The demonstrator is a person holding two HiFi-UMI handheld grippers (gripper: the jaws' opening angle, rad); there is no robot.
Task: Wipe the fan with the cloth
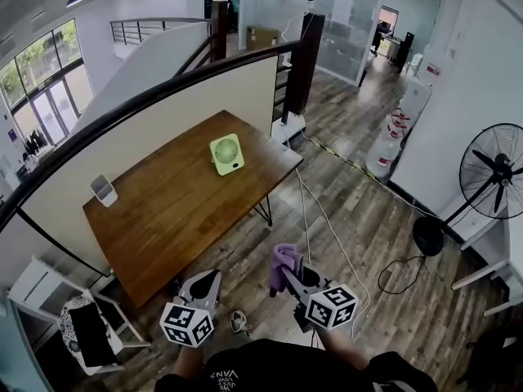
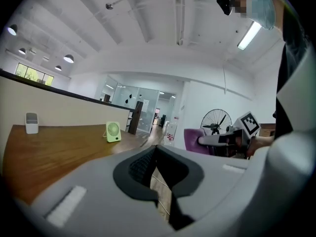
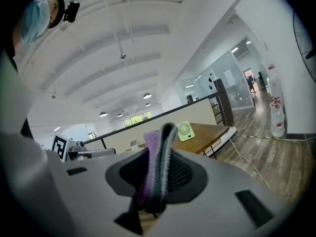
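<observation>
A small green fan (image 1: pixel 226 153) stands upright near the far end of the wooden table (image 1: pixel 172 219); it also shows in the left gripper view as the fan (image 2: pixel 113 131) and in the right gripper view as the fan (image 3: pixel 185 130). My right gripper (image 1: pixel 288 278) is shut on a purple cloth (image 1: pixel 284 261), held over the floor well short of the table. The cloth (image 3: pixel 153 149) is folded between the pads of that gripper (image 3: pixel 165 132). My left gripper (image 1: pixel 204 282) hovers by the table's near corner, and this gripper (image 2: pixel 156 149) is shut with nothing in it.
A small white container (image 1: pixel 103 190) sits on the table's left end. A cream partition with a black rail (image 1: pixel 163 84) backs the table. A black pedestal fan (image 1: pixel 494 174) stands at right, cables (image 1: pixel 327 219) cross the wood floor, and a white chair (image 1: pixel 57 309) is at lower left.
</observation>
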